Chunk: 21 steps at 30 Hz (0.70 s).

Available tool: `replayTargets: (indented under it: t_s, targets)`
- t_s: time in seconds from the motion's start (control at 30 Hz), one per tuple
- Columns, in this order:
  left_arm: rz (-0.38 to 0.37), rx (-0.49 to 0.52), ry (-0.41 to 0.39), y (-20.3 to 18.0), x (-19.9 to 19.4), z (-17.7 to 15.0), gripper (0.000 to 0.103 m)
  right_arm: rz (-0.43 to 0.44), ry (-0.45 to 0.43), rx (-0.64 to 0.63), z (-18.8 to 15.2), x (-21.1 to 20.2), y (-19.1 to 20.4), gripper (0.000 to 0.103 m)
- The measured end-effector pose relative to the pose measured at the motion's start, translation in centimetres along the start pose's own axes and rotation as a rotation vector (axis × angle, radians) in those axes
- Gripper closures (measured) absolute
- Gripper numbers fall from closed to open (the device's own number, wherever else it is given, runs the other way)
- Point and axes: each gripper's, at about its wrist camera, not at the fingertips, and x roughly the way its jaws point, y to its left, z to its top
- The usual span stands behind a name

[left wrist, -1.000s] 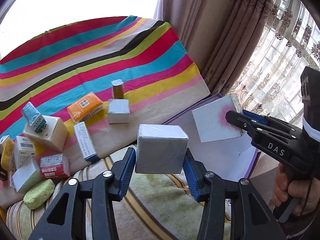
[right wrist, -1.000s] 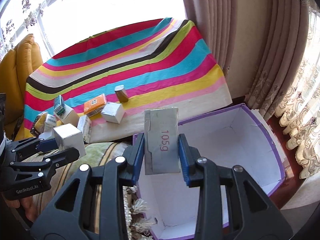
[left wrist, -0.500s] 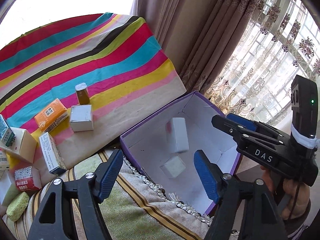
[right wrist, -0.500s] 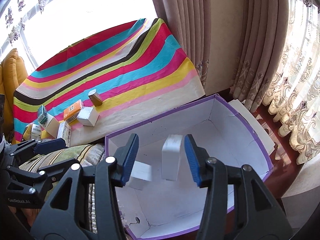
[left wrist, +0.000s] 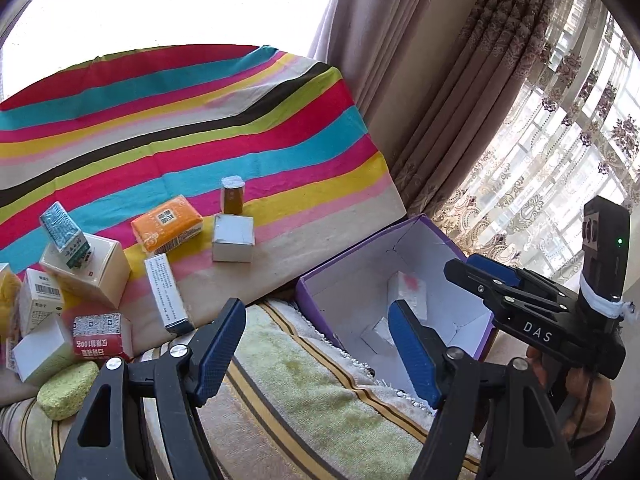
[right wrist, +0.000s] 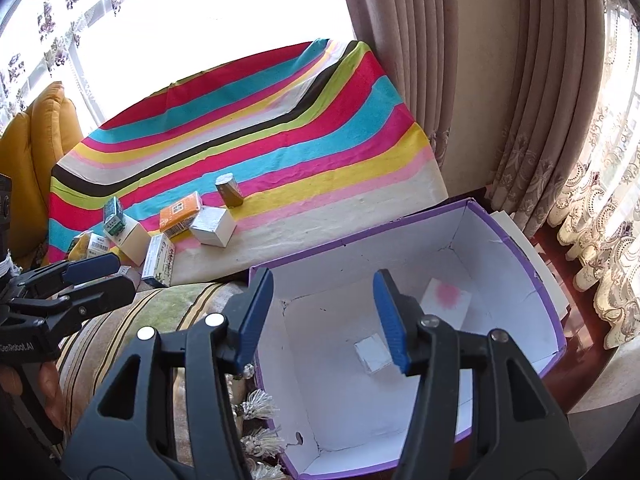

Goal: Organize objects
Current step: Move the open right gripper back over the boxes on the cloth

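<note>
Right wrist view: the right tool [right wrist: 324, 316] hangs over the purple box [right wrist: 536, 276], its blue pads apart and still spreading, with nothing clamped between them. Below it, on the white floor of the box, lie two released items: a small white carton [right wrist: 374, 354] seen just left of the right-hand pad, and a white carton with a pink blotch [right wrist: 446, 300] leaning toward the far corner, a little apart from the first.

Left wrist view: the left tool [left wrist: 316, 344] is released too, pads wide and empty, poised above the striped green cushion [left wrist: 312, 396] at the near left edge of the same box. Both cartons show inside, behind its right pad.

Farther out, on the striped cloth [left wrist: 200, 120], the unsorted things remain: a white cube box [left wrist: 233, 238], an orange packet [left wrist: 168, 224], a brown jar with a foil lid [left wrist: 233, 195], a slim white medicine box [left wrist: 166, 292], a red-and-white box [left wrist: 100, 338], a teal carton [left wrist: 64, 232] tilted on top of a cream box [left wrist: 100, 276], and a green sponge [left wrist: 68, 390].
</note>
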Motion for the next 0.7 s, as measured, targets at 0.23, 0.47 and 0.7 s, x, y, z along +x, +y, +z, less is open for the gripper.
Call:
replayTargets:
  t_s: [0.23,0.47,0.7]
  targets:
    - [0.101,-0.092,-0.077,5.1,-3.7,-0.8,0.028,0.053,0.005,-0.032,0.3,0.0,1.9,0.042]
    - [0.231,-0.133,-0.163,10.1,-8.1,-1.9,0.028,0.083,0.011,-0.068,0.7,0.5,3.8,0.036]
    - [0.342,-0.206,-0.183,15.8,-10.9,-2.4,0.028,0.117,0.031,-0.113,2.1,1.9,6.6,0.031]
